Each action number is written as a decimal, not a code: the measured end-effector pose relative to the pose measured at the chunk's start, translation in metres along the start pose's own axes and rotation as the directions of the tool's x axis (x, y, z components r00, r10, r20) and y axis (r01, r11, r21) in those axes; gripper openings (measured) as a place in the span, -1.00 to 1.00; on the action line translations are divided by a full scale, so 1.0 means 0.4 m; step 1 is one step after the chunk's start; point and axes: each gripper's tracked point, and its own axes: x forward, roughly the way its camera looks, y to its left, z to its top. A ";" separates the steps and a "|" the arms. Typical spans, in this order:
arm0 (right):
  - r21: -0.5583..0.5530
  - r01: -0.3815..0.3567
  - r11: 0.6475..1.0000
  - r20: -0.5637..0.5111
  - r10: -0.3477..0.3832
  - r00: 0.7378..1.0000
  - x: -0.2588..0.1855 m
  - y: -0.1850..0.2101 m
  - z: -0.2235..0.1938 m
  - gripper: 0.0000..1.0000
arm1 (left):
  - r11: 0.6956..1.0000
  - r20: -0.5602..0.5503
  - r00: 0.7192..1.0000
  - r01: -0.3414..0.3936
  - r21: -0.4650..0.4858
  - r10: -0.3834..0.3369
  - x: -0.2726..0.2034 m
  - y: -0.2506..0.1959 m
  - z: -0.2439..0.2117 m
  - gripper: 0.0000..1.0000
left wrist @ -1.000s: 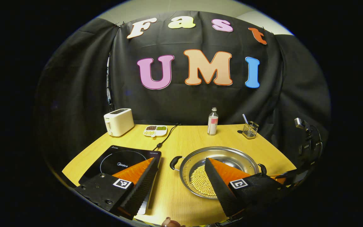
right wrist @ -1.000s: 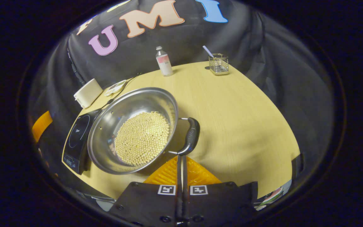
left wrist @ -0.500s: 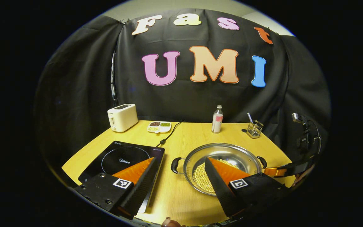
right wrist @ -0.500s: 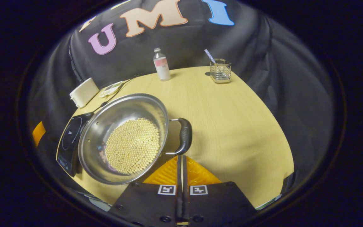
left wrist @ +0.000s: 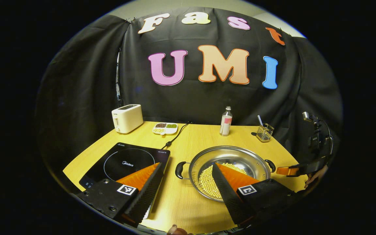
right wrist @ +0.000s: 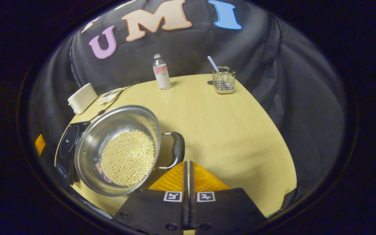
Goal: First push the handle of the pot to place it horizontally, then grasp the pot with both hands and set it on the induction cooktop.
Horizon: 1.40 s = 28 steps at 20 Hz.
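A steel pot (left wrist: 237, 156) with yellow beans in it sits on the wooden table, right of the black induction cooktop (left wrist: 127, 160). Its two black handles (left wrist: 180, 170) point left and right. My left gripper (left wrist: 186, 164) hovers open in front of the pot and cooktop, holding nothing. In the right gripper view my right gripper (right wrist: 187, 162) is shut and empty, its tip just beside the pot's near handle (right wrist: 177, 148). The pot (right wrist: 116, 127) lies to its left, with the cooktop (right wrist: 65, 147) beyond. The left gripper view shows the right gripper (left wrist: 287, 170) just right of the pot's right handle.
Along the back of the table (left wrist: 191, 143) stand a white toaster (left wrist: 127, 118), a small tray of beans (left wrist: 164, 128), a bottle (left wrist: 226, 120) and a wire holder (left wrist: 265, 132). A black cable (left wrist: 175, 137) runs to the cooktop. A hand (left wrist: 315, 176) holds the right gripper.
The pot has turned so its handles now lie left to right. The shut right gripper followed the near handle round and now sits just off it. The left gripper drew back slightly.
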 end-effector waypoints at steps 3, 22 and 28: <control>0.001 -0.061 0.998 0.051 0.060 0.997 -0.048 0.038 0.033 -1.00 | 1.000 0.010 1.000 0.017 0.007 -0.017 0.012 -0.011 0.012 1.00; 0.059 -0.044 0.997 -0.089 0.049 0.995 0.109 0.104 0.066 0.92 | 0.992 -0.381 0.917 0.098 -0.082 -0.122 0.353 0.020 -0.190 0.96; 0.049 -0.028 0.998 -0.155 0.035 0.987 0.159 0.104 0.031 0.92 | 0.992 -0.471 0.875 0.070 -0.106 -0.112 0.378 0.031 -0.267 0.96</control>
